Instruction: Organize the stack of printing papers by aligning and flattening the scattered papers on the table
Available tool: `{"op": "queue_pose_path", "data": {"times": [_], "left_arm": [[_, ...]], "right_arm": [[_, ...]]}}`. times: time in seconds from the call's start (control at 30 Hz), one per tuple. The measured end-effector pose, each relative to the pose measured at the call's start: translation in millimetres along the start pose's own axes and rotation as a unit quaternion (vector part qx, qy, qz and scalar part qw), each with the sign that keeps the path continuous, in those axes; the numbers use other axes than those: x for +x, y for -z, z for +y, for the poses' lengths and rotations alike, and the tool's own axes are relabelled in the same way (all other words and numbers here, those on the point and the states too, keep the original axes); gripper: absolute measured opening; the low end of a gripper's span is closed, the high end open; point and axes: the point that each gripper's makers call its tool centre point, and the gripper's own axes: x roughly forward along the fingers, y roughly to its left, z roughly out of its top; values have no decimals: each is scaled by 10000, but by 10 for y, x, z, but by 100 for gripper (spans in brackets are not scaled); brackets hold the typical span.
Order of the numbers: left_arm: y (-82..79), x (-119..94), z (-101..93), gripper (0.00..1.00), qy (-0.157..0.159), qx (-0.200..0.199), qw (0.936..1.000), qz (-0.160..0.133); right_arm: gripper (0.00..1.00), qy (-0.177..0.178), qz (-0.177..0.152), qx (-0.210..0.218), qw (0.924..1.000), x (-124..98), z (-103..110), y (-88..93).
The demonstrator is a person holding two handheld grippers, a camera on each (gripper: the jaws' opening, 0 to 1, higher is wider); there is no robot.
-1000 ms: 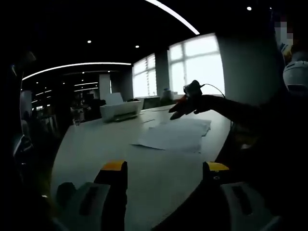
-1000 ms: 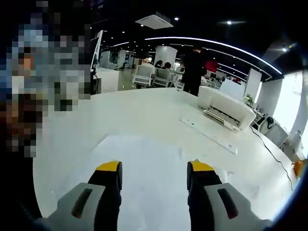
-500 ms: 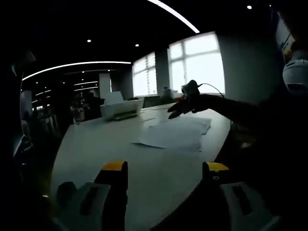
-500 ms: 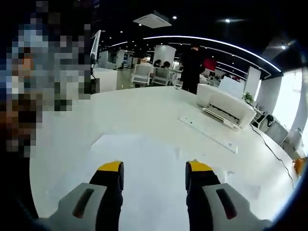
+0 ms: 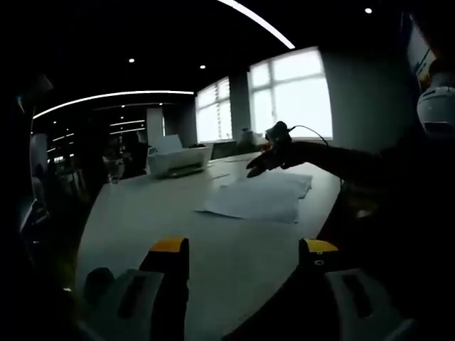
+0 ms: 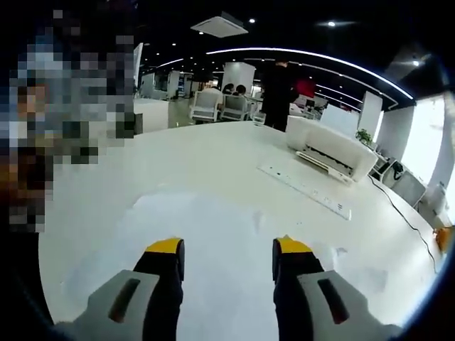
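While the left tool (image 5: 242,246) hangs back, right tool (image 6: 227,249) overhangs papers (image 6: 213,249).

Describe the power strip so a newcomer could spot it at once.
Start at the big white table in the right gripper view. Past the papers, toward the white printer, lies the power strip. It is the one long, thin white bar, flat on the tabletop.
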Motion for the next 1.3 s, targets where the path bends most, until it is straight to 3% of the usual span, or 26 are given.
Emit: {"op": "queue_pose_path", "data": {"times": [0.57, 1.3], "left_arm": [[30, -19, 13, 66, -10, -4, 10000, 34], [58, 31, 3, 66, 43, -60, 10000, 57]], "right_arm": [[43, 15, 212, 55, 9998, 211, -122, 47], [42, -14, 314, 72, 9995, 321, -104, 97]]}}
